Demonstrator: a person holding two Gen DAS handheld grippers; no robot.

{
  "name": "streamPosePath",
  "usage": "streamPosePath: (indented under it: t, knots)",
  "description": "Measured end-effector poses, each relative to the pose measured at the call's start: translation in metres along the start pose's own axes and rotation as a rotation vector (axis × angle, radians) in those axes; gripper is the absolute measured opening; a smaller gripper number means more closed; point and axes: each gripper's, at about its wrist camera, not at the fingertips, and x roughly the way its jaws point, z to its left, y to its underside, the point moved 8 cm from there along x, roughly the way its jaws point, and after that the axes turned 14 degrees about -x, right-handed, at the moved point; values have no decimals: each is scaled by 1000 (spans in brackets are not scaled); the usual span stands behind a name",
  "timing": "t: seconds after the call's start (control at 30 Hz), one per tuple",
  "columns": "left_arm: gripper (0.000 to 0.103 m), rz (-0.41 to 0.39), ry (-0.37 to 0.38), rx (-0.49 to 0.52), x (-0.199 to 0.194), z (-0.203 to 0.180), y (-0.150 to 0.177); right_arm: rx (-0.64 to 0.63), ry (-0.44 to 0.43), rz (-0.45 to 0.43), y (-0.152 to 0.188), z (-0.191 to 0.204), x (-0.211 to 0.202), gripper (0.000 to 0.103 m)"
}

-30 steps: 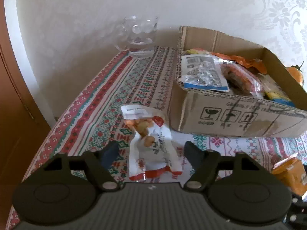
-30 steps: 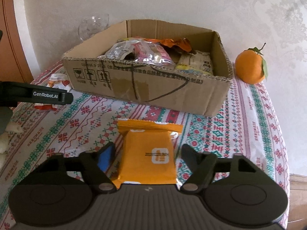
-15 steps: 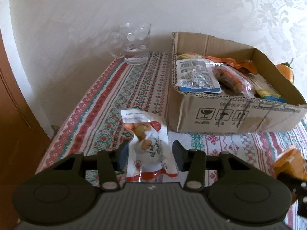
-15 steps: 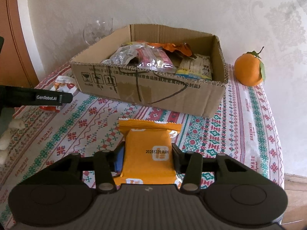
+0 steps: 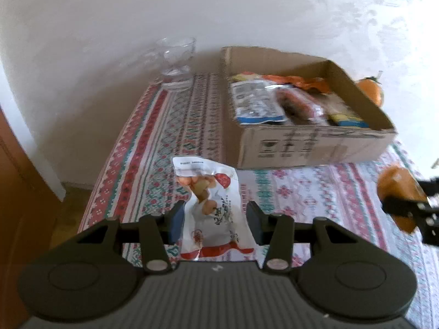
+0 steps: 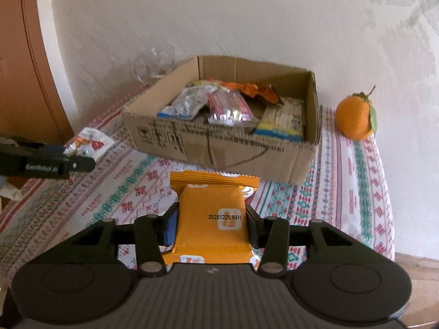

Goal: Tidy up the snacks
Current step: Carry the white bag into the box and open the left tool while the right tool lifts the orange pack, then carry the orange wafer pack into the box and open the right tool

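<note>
A white snack bag (image 5: 212,208) is pinched between the fingers of the left gripper (image 5: 214,220) and held above the patterned tablecloth (image 5: 153,148), with the cardboard box (image 5: 307,145) of snacks at about one o'clock. An orange packet (image 6: 211,219) is clamped by the right gripper (image 6: 210,226), the same box (image 6: 219,148) lying at twelve o'clock beyond it. An orange fruit (image 6: 355,118) is seen at two o'clock beside the box, and a glass (image 6: 155,63) at eleven o'clock behind it.

We see a white snack packet (image 5: 211,208) with red trim, pictured food on its front, low at centre in the left view. An orange packet (image 6: 212,219) stamped 20251225 A4H sits lower centre in the right view. The open cardboard box (image 6: 219,148) above holds several wrapped snacks.
</note>
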Motion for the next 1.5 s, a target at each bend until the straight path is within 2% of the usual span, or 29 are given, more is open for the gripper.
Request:
streamPosePath:
  t: [0.2, 0.37, 0.53, 0.73, 0.8, 0.83, 0.87, 0.9, 0.93, 1.17, 1.2, 1.33, 1.5]
  knots:
    - [47, -17, 83, 48, -23, -22, -17, -4, -5, -27, -11, -3, -10, 53]
    - [47, -64, 143, 56, -23, -45, -48, -13, -3, -46, -18, -5, -12, 53]
    - [47, -116, 160, 77, -5, -66, -82, -17, -1, -55, -22, -7, -11, 53]
    - [48, -97, 156, 73, 36, -83, -102, -30, -2, -51, -25, -7, -6, 53]
    - [56, -80, 153, 66, 47, -84, -101, -33, 0, -48, -25, -7, -5, 53]
    - [66, -72, 147, 63, 51, -84, -100, -33, 1, -46, -25, -8, -4, 53]
    - [72, -79, 142, 60, 52, -83, -99, -33, 1, -45, -25, -9, -4, 53]
    - [84, -91, 139, 61, 51, -82, -99, -33, 2, -46, -26, -10, -4, 53]
    - [89, -100, 137, 68, 49, -82, -98, -32, 2, -46, -27, -10, -5, 53]
    - [98, -164, 150, 101, 28, -78, -92, -20, 27, -69, -42, -28, -9, 53]
    - [101, -180, 145, 102, 24, -75, -90, -20, 34, -74, -46, -32, -10, 53]
    - [102, -235, 137, 102, 6, -62, -74, -20, 51, -95, -69, -49, -8, 53]
    - [102, -249, 143, 80, -5, -47, -56, -15, 80, -77, -101, -72, 20, 53]
